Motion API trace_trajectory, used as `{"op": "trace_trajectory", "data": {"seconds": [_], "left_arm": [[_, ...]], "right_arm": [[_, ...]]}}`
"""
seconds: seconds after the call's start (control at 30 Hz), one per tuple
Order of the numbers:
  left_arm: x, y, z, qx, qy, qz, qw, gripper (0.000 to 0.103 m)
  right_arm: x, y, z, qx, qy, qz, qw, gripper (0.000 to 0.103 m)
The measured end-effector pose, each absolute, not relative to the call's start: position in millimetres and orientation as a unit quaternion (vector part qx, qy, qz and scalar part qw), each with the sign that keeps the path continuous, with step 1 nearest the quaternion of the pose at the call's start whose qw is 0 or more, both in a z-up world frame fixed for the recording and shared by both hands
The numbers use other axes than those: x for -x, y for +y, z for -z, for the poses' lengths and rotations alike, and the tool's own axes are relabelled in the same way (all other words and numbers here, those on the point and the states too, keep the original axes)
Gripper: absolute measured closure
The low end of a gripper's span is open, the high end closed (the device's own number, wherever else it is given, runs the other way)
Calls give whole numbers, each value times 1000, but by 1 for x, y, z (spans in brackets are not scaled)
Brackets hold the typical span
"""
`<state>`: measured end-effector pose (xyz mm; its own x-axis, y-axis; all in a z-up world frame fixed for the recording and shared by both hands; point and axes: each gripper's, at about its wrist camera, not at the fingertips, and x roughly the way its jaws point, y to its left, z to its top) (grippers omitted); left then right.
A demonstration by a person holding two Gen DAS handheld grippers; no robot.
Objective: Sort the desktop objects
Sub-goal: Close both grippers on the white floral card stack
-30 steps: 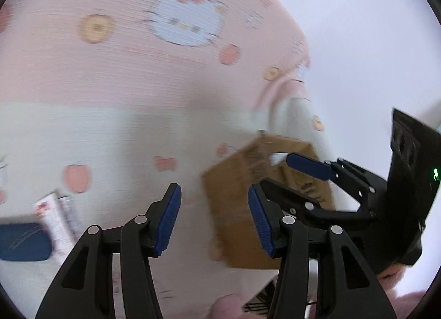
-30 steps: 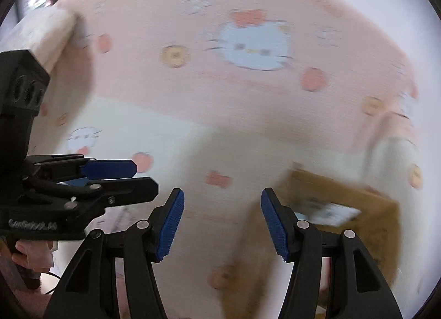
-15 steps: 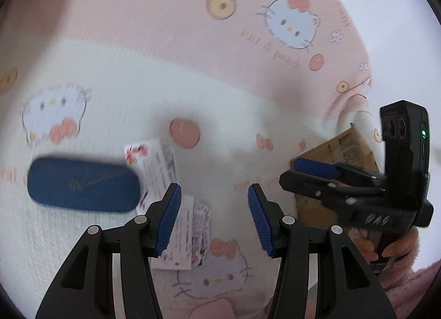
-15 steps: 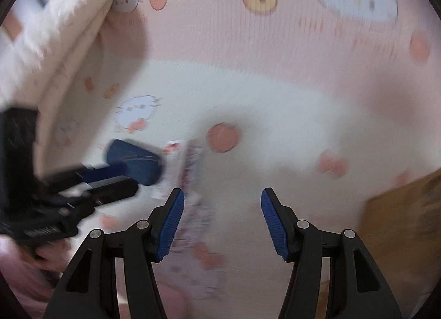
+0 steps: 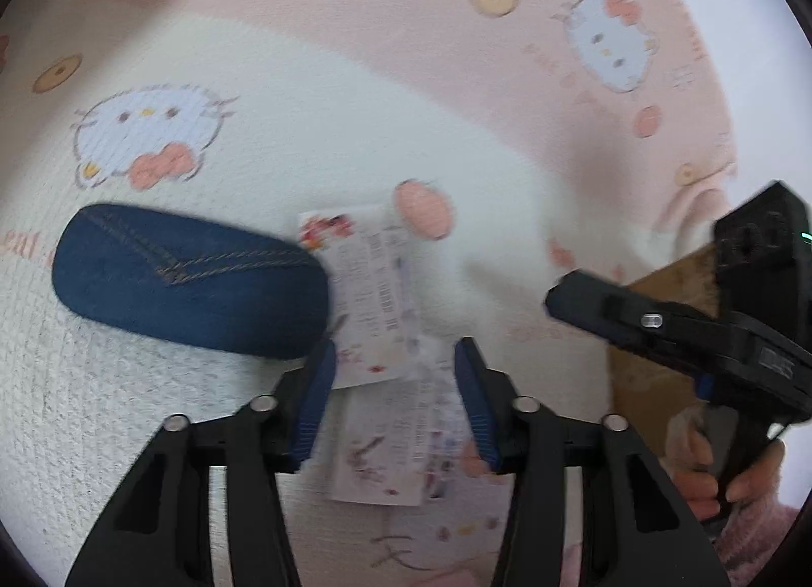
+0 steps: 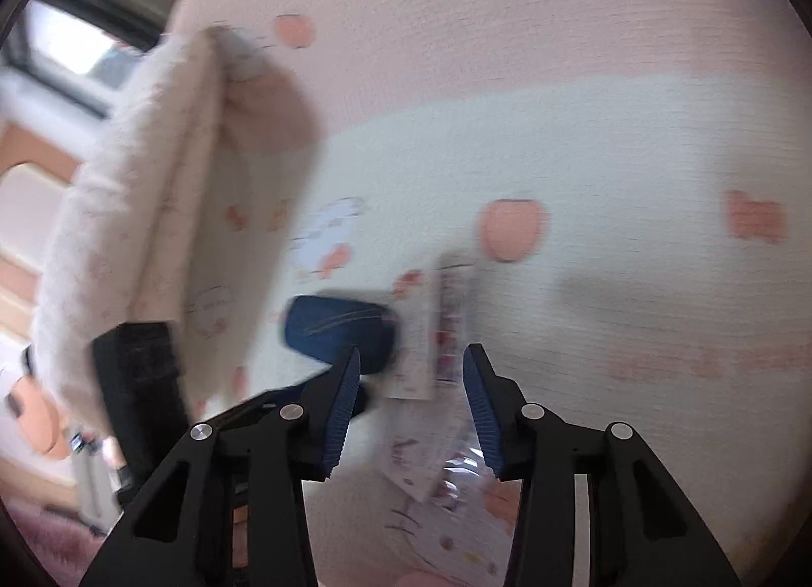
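A blue denim case (image 5: pixel 188 282) lies on the pink and white cartoon-cat blanket (image 5: pixel 355 105). Two white printed packets (image 5: pixel 375 292) overlap at its right end. My left gripper (image 5: pixel 395 358) hovers over the packets. Its jaws are closing, and the nearer packet (image 5: pixel 401 435) shows between them, untouched by the pads. My right gripper (image 6: pixel 411 364) comes in from the other side over the same packets (image 6: pixel 426 333) and the case (image 6: pixel 340 333). Its jaws are closing too and grip nothing. In the left wrist view the right gripper (image 5: pixel 573 303) sits at the right, held by a hand.
A brown cardboard box (image 5: pixel 675 277) stands at the right behind the right gripper. A folded plush blanket (image 6: pixel 142 181) rises at the left of the right wrist view, with the left tool's black housing (image 6: pixel 137 374) below it. A window shows top left.
Both grippers have dropped toward the blanket and tipped downward. The case and packets have come in under them. Both pairs of jaws have narrowed.
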<state>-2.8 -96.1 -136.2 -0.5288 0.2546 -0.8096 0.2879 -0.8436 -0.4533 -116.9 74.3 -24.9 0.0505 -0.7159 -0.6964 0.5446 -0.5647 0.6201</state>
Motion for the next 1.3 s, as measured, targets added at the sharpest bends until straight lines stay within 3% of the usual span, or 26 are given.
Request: {"op": "trace_trajectory", "data": {"seconds": [0.13, 0.27, 0.4, 0.63, 0.87, 1.0, 1.17, 1.3], "left_arm": [[-1, -106, 153, -491, 310, 814, 10, 62], [-9, -118, 163, -472, 357, 806, 13, 72], [-3, -117, 162, -474, 333, 815, 23, 82], [16, -127, 166, -466, 337, 817, 28, 87], [20, -137, 176, -480, 379, 789, 57, 86], [-8, -143, 180, -465, 429, 772, 70, 66], [-11, -148, 189, -453, 466, 759, 50, 66], [-3, -144, 189, -456, 450, 766, 57, 67]], "right_arm": [[116, 63, 49, -564, -54, 688, 453, 62], [119, 57, 77, -588, -68, 668, 451, 62], [122, 55, 97, -603, -85, 659, 442, 62], [129, 50, 108, -599, -124, 657, 440, 65], [132, 37, 107, -585, -99, 679, 432, 89], [133, 37, 112, -590, -99, 681, 423, 92], [132, 33, 110, -591, -83, 679, 429, 92], [125, 26, 104, -584, -58, 682, 436, 92]]}}
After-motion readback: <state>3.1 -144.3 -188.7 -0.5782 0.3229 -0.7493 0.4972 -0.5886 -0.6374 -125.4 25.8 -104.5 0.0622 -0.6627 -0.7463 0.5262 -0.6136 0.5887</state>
